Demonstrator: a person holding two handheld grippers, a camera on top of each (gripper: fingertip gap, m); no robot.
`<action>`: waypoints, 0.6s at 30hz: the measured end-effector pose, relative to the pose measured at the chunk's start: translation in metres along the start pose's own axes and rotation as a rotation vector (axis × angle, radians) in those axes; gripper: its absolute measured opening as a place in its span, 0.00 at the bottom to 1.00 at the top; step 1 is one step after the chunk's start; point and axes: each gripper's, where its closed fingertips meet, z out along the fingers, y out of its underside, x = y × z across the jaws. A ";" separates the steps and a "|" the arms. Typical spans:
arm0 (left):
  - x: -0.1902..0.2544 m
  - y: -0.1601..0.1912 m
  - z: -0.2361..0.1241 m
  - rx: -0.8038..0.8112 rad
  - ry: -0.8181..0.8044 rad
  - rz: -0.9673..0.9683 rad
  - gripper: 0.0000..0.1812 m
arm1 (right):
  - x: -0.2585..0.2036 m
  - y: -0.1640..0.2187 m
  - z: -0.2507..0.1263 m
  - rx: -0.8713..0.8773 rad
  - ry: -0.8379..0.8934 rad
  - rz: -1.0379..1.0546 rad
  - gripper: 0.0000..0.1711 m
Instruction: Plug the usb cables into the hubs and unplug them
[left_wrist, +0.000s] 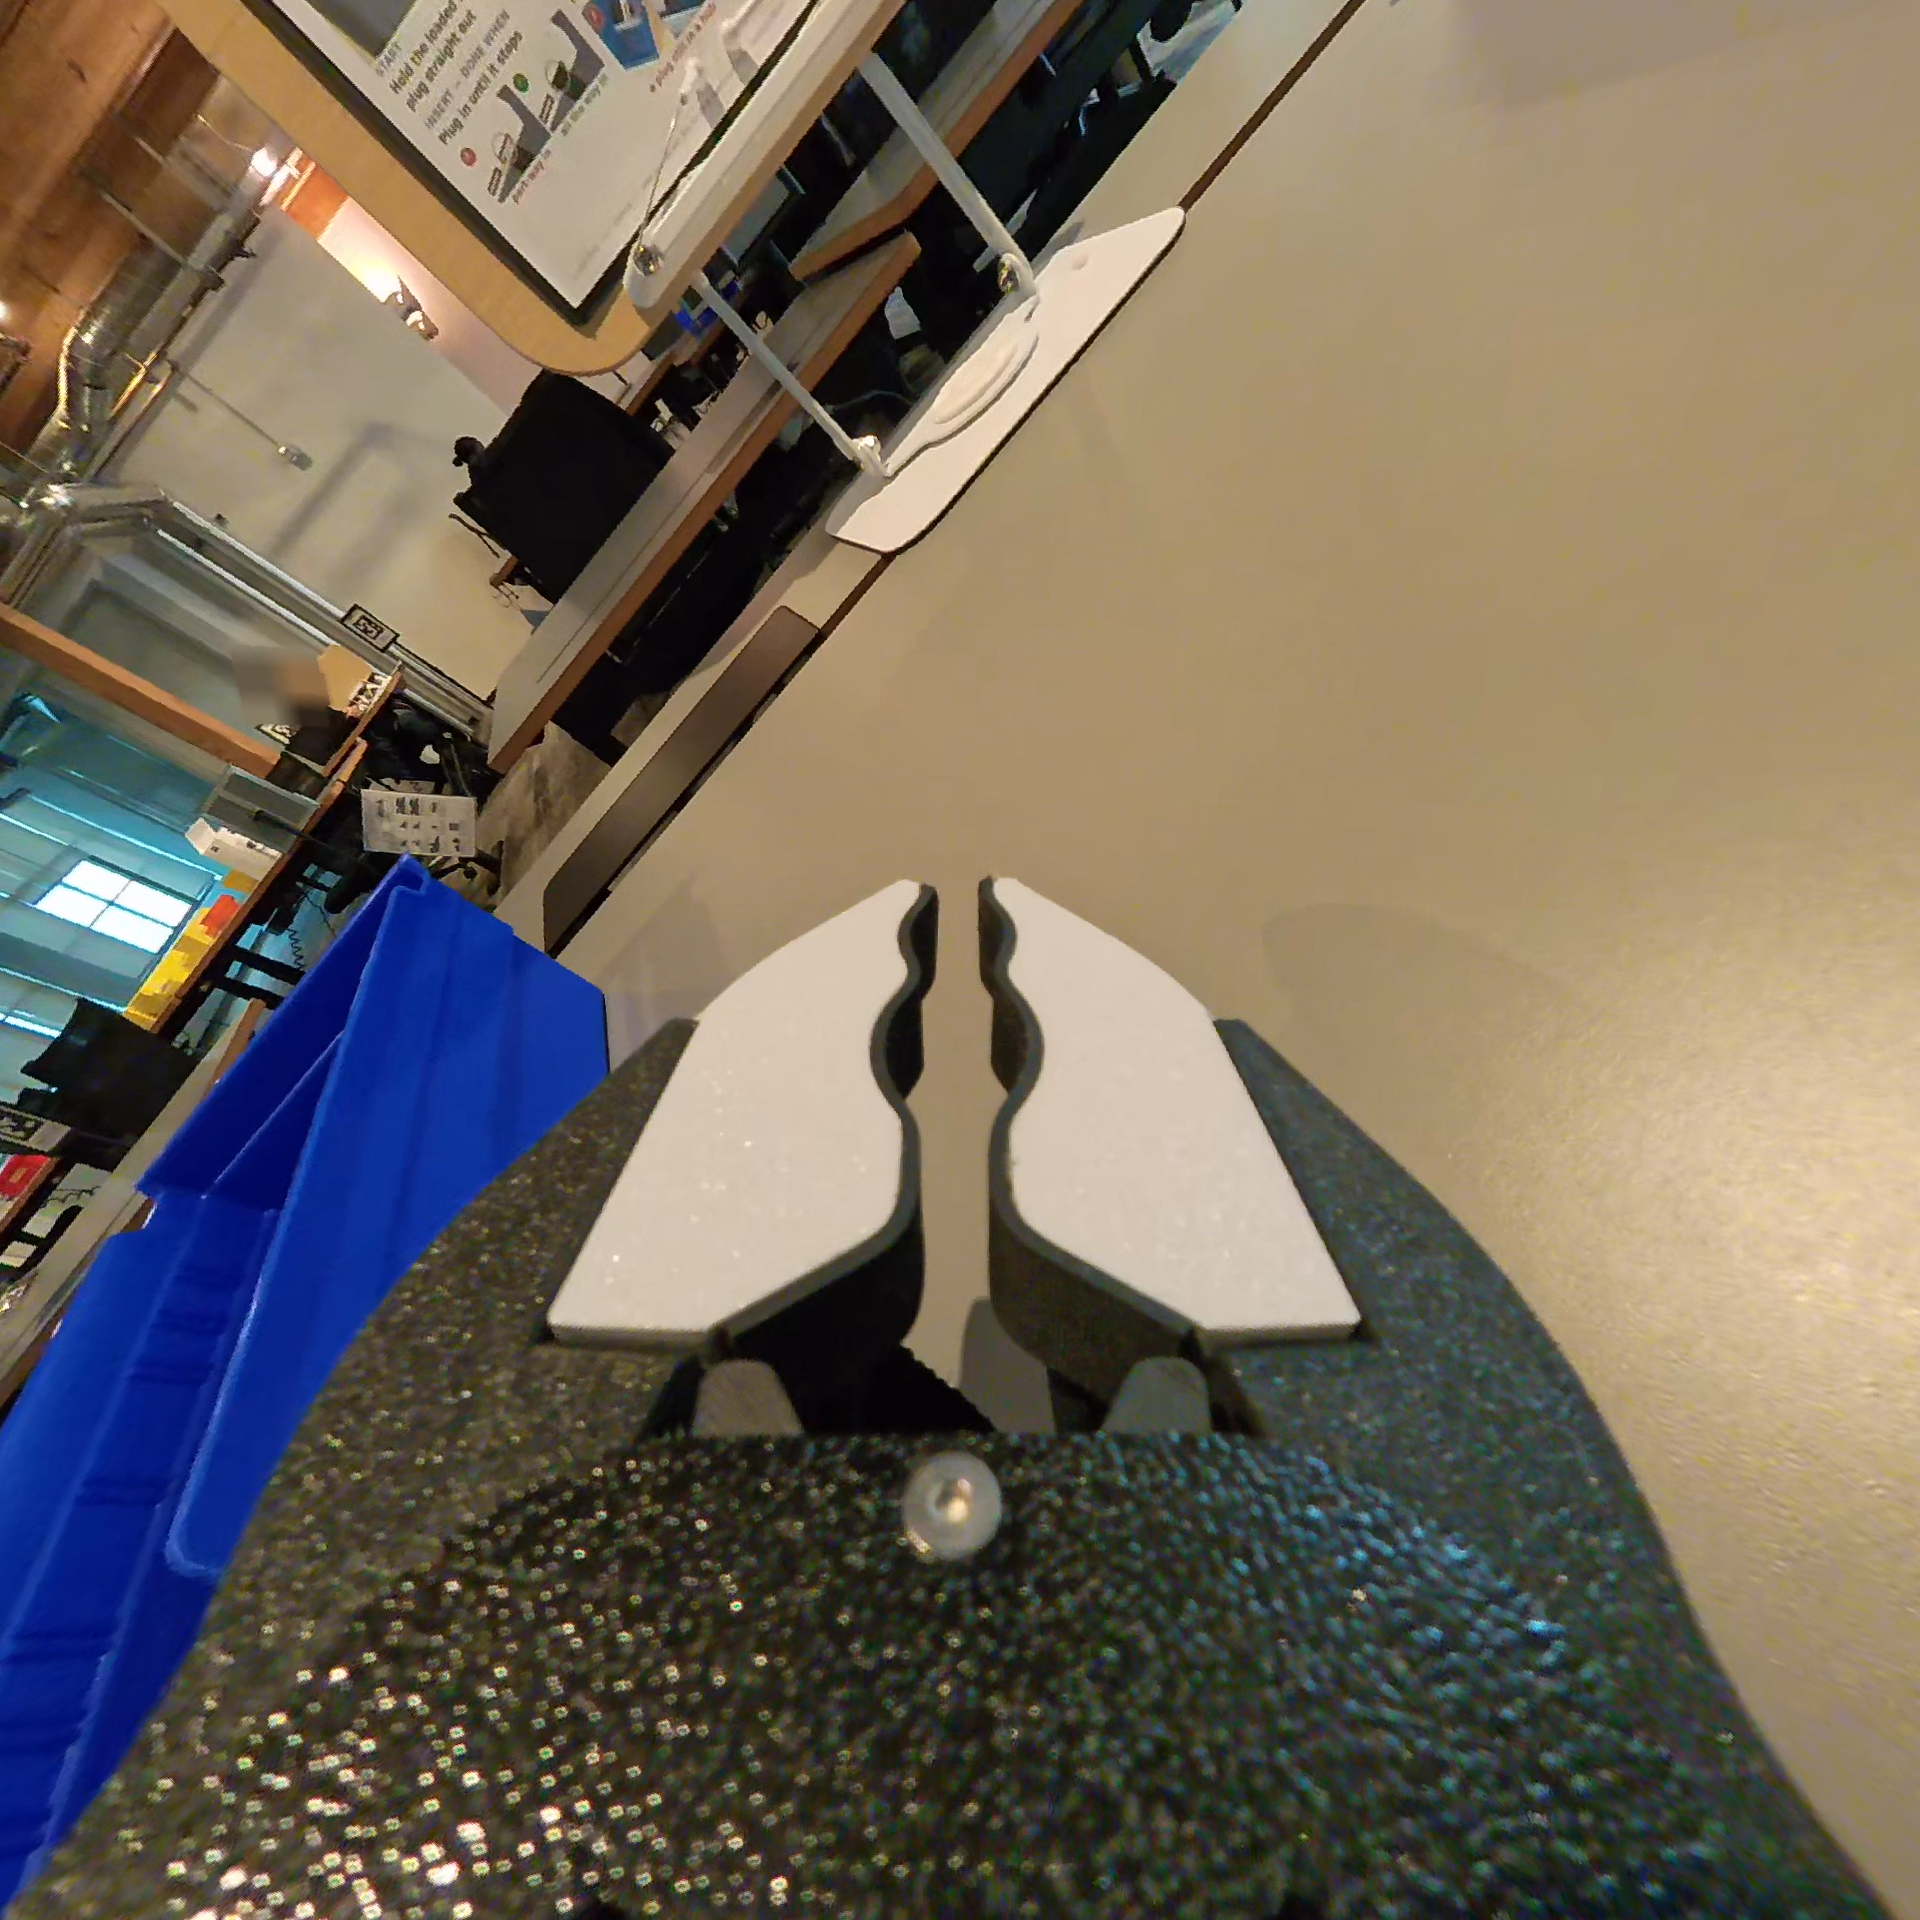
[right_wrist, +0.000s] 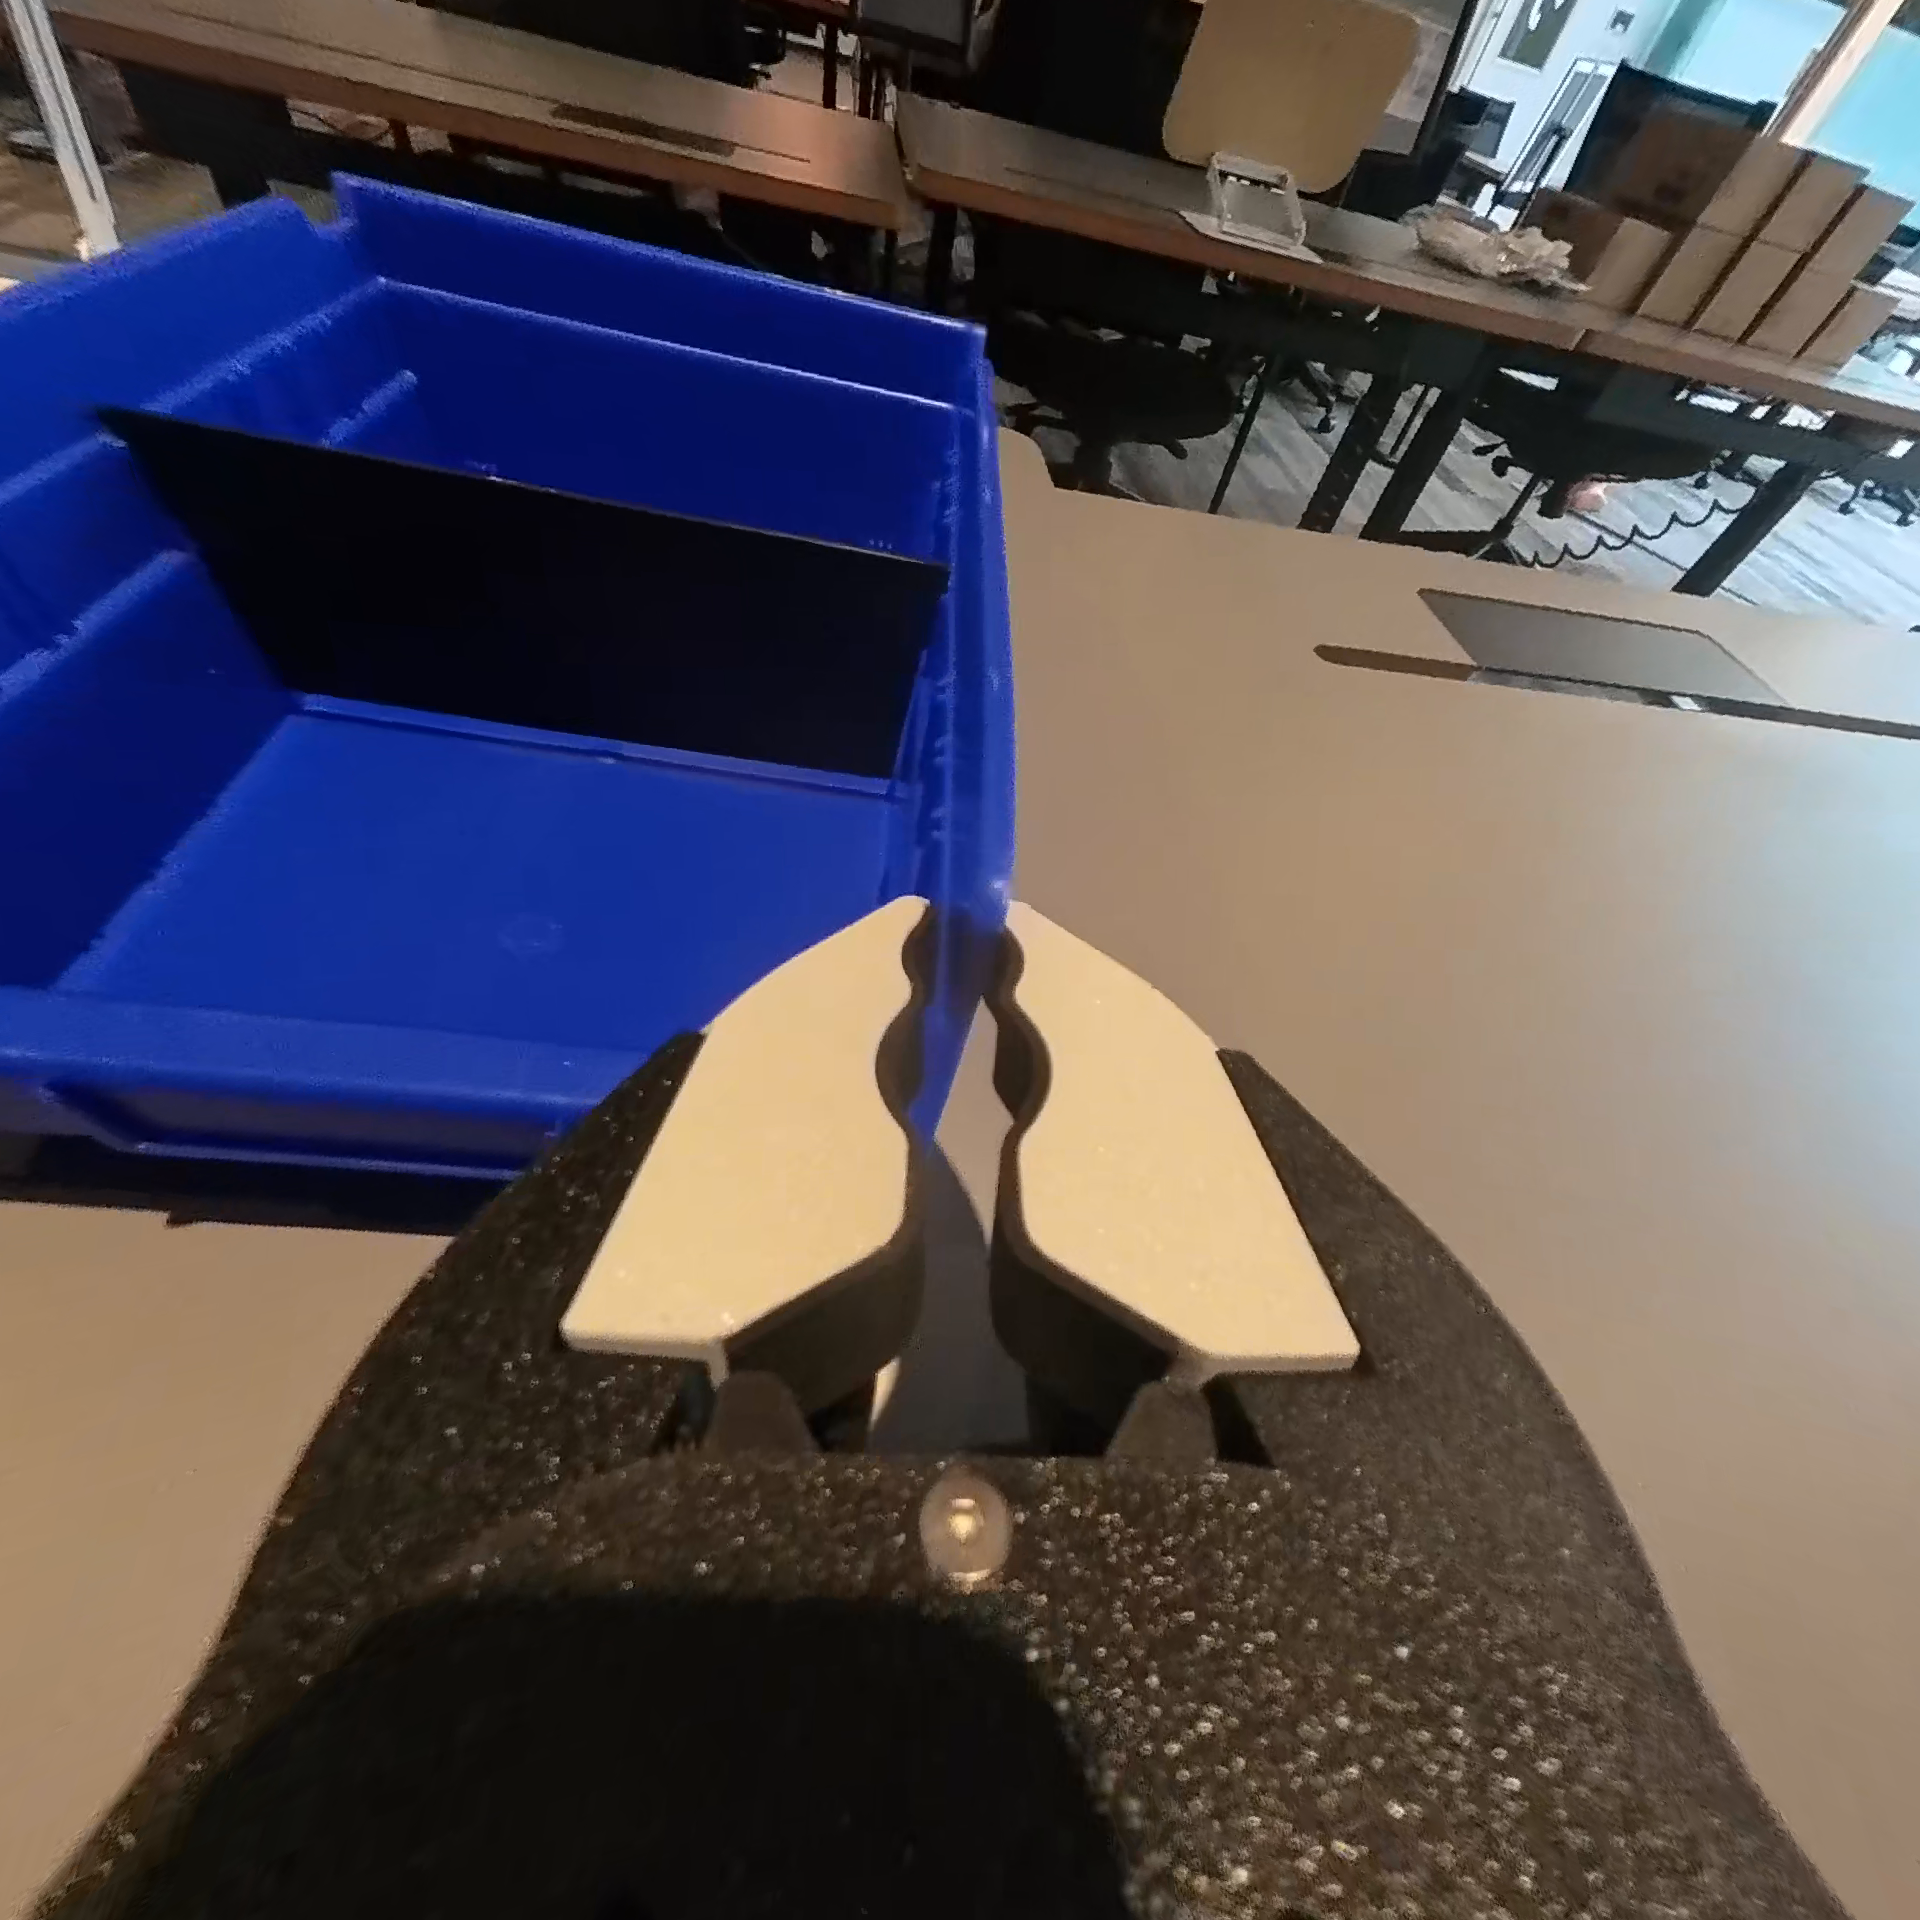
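USB cables and hubs: none can be made out in either wrist view, so where they lie cannot be told.
Left gripper (left_wrist: 958, 902): black speckled body with two pale grey wavy-edged fingers (left_wrist: 790, 1122); tips almost together with a thin slit between them, nothing held. The view is strongly tilted.
Right gripper (right_wrist: 975, 920): same build; pale fingers (right_wrist: 1132, 1143) nearly closed, a narrow gap between the tips, nothing clamped. The tips sit over the near right corner of the bin as seen from this camera; whether they touch it cannot be told.
Blue plastic storage bin (right_wrist: 977, 665): rectangular, open-topped, standing on the table at the left of the right wrist view. The visible floor is bare.
Black flat divider panel (right_wrist: 540, 613): upright across the bin, splitting it into a near and a far compartment.
Bin, left wrist view (left_wrist: 312, 1195): its blue ribbed outer wall fills the lower left, just beside the left gripper body.
Beige matte tabletop (left_wrist: 1455, 831): wide plain surface under both grippers; a grey rectangular plate (right_wrist: 1600, 649) is set into it at the far right of the right wrist view.
White flat stand base (left_wrist: 1018, 374): lies at the far table edge, with thin white rods rising to a framed printed sheet (left_wrist: 582, 125).
Background: rows of long desks, black chairs, brown cardboard boxes (right_wrist: 1756, 249).
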 end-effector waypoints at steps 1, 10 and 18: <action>0.000 0.000 0.000 0.000 0.000 0.001 0.04 | 0.000 0.000 0.001 0.003 -0.002 -0.003 0.05; 0.000 0.001 0.000 -0.004 0.002 0.005 0.04 | 0.003 -0.001 0.003 0.042 -0.027 -0.024 0.05; -0.001 0.002 0.000 -0.005 0.001 -0.004 0.04 | 0.007 -0.031 -0.052 0.269 0.018 0.038 0.25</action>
